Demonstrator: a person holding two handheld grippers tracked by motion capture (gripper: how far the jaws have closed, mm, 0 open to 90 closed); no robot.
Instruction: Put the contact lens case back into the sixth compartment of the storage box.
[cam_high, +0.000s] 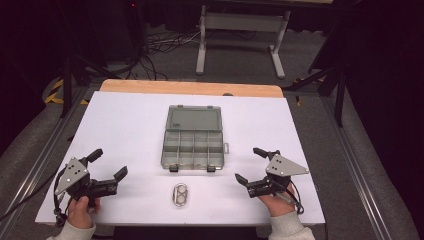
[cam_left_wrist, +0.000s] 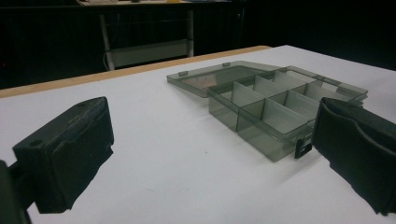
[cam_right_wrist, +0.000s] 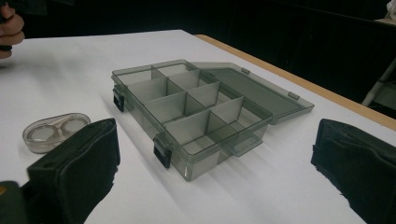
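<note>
1. Sitting mid-table on the white tabletop (cam_high: 125, 120): a smoky translucent compartment box (cam_high: 193, 149), lid (cam_high: 194, 119) swung fully open and lying flat on the far side.
2. Box tray is split by dividers into a grid of small compartments; all of them look empty in both gripper views.
3. Two dark latches (cam_high: 173, 169) hang off the box's near edge, unclipped.
4. Contact lens case (cam_high: 180, 194), clear with two round wells, lies flat on the table just in front of the box, apart from it, roughly centred between the grippers.
5. Left gripper (cam_high: 107, 164) sits at the near left of the table, held by the person's left hand (cam_high: 82, 210). Jaws spread wide, nothing between them.
6. Left gripper view: box (cam_left_wrist: 280, 107) is ahead and toward the right jaw, clear of both pads.
7. Right gripper (cam_high: 250, 165) sits at the near right, held by the right hand (cam_high: 275, 204). Jaws also spread wide, nothing pinched.
8. Right gripper view: box (cam_right_wrist: 196, 112) is straight ahead between the jaws; lens case (cam_right_wrist: 55, 131) sits just beyond the left jaw, not touching it as far as I can tell.
9. Both grippers are well apart from the box and from each other, angled inward toward it.
10. Wooden strip (cam_high: 190, 88) runs along the table's far edge; a white desk frame (cam_high: 240, 30) stands on the floor beyond.
</note>
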